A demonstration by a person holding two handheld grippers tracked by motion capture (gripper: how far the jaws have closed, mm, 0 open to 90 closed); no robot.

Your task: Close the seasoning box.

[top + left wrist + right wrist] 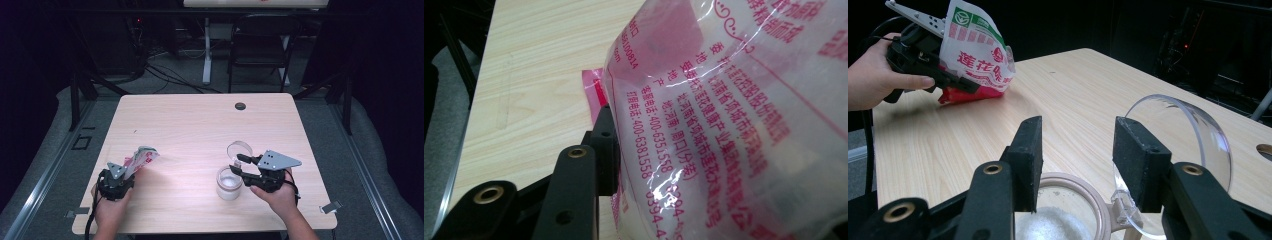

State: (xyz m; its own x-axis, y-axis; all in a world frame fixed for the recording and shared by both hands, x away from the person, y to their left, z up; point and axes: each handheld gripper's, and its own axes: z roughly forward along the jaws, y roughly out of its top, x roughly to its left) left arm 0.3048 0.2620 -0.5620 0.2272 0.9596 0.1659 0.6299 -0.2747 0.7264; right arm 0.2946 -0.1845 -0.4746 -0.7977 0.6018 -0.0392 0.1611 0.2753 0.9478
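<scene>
Right gripper (1075,160) jaws apart over open glass jar (229,184) of white grains, left gripper (120,175) grasping printed bag (141,159)

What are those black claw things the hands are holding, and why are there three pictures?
They are grippers, tools with two jaws that a person squeezes. One picture looks down from above the wooden table. The other two come from small cameras riding on each gripper. The left gripper has a red and white plastic bag between its jaws, tipped over the table. The right gripper sits with open jaws at a glass jar with something white inside. The jar's clear lid stands flipped open.
</scene>
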